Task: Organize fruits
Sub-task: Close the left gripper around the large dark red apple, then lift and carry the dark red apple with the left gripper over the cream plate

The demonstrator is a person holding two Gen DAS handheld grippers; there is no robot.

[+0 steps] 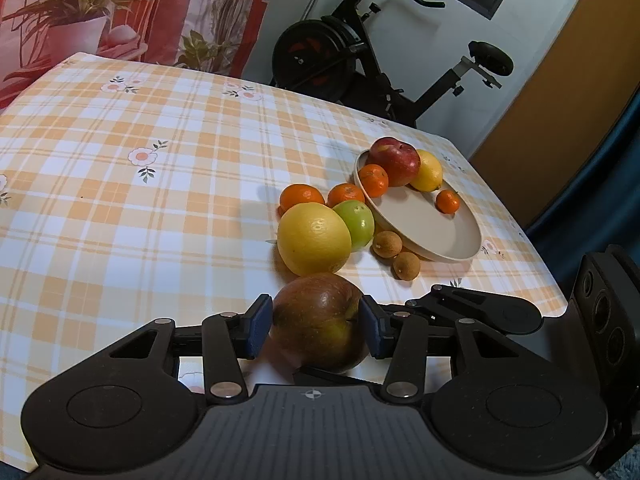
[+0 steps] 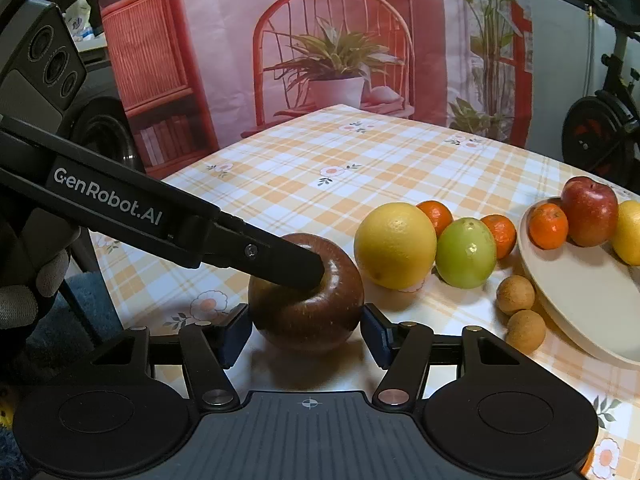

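Dark apple (image 1: 320,320) pinched between left tongs (image 1: 316,322); right tongs (image 2: 306,330) part-open, flanking apple.

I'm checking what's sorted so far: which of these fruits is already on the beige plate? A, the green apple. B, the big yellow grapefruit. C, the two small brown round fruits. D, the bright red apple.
D: the bright red apple sits on the beige plate; the others lie on the tablecloth.

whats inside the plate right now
The plate holds a red apple, a lemon and two mandarins, crowded at its far side. The near part is bare. Whatever lies behind the apple and lemon is covered.
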